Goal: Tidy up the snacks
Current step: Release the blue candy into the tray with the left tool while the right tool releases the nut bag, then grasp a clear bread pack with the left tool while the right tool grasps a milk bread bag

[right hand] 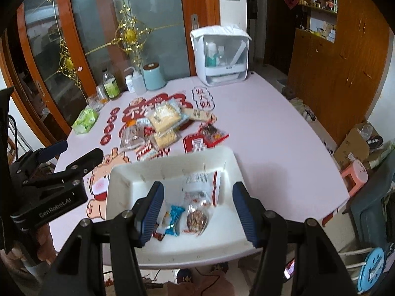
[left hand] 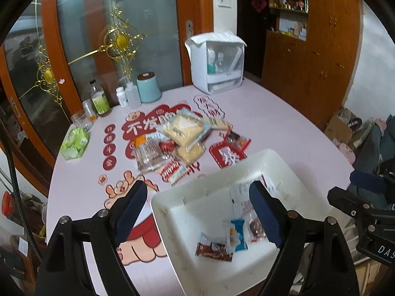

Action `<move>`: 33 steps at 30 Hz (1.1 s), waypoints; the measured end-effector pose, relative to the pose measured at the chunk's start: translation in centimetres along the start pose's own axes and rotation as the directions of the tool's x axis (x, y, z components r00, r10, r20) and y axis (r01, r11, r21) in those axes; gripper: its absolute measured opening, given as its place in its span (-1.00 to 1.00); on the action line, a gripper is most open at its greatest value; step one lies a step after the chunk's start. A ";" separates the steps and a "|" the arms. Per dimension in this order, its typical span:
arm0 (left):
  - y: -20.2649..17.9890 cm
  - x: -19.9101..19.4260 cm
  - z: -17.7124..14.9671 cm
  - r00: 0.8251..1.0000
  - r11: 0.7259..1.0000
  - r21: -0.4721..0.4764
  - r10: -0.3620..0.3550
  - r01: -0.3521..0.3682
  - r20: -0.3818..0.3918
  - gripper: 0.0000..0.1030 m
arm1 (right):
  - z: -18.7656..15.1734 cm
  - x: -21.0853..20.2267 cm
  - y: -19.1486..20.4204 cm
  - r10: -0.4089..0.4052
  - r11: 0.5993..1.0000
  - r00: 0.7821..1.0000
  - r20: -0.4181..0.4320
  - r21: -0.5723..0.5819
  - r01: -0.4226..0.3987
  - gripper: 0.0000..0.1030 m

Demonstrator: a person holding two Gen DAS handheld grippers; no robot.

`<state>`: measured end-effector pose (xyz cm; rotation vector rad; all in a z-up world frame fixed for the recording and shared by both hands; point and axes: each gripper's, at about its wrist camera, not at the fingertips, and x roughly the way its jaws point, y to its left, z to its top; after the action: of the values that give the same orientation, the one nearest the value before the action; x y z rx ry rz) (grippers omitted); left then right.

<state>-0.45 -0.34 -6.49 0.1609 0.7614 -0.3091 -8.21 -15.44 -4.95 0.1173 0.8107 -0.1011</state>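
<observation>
A white bin [left hand: 214, 185] [right hand: 138, 172] stands at the near edge of the pink table. Inside lie a blue packet [left hand: 239, 234] [right hand: 174, 218], a brown bar [left hand: 212, 248], a clear nut packet [right hand: 196, 219] [left hand: 256, 228] and a white-red packet [right hand: 202, 182]. A pile of snack packets [left hand: 180, 138] [right hand: 163, 120] lies beyond the bin at mid-table. My left gripper [left hand: 200, 212] is open and empty, astride the bin's left wall. My right gripper [right hand: 197, 212] is open and empty above the bin.
Bottles, a glass and a blue jar [left hand: 148, 87] [right hand: 154, 76] line the far left edge by a green tissue pack [left hand: 74, 143] [right hand: 86, 120]. A white storage box [left hand: 217, 61] [right hand: 221, 56] stands at the back. Stools [right hand: 355, 175] and a cardboard box [right hand: 355, 145] sit right of the table.
</observation>
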 end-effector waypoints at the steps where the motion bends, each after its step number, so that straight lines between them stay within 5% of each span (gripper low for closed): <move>1: 0.2 -0.1 0.4 1.000 1.000 -0.007 0.004 -0.004 0.010 0.64 | 0.6 -0.1 -0.3 0.004 1.000 1.000 0.012 -0.003 -0.004 0.14; 9: 2.2 -0.8 4.6 0.991 0.991 -0.081 0.111 -0.105 0.078 0.72 | 6.6 2.1 -2.9 0.030 0.998 0.997 0.065 -0.048 -0.027 0.14; 16: 4.6 -0.6 8.8 0.969 0.968 -0.130 0.229 -0.217 0.095 0.73 | 12.8 7.2 -5.1 0.115 0.993 0.993 0.018 -0.009 -0.115 0.14; 26: 8.6 7.5 13.7 0.960 0.942 -0.182 0.280 -0.280 -0.028 0.74 | 20.7 18.4 -3.4 0.174 0.979 0.981 -0.088 -0.089 -0.182 0.14; 33: 11.8 17.4 14.2 0.948 0.931 -0.215 0.255 -0.294 -0.192 0.74 | 22.1 27.8 0.6 0.260 0.943 0.943 -0.209 -0.156 -0.295 0.14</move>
<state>24.56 3.42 -8.15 0.0609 0.9184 0.0669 26.70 -19.24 -10.03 0.0650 0.9779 0.2574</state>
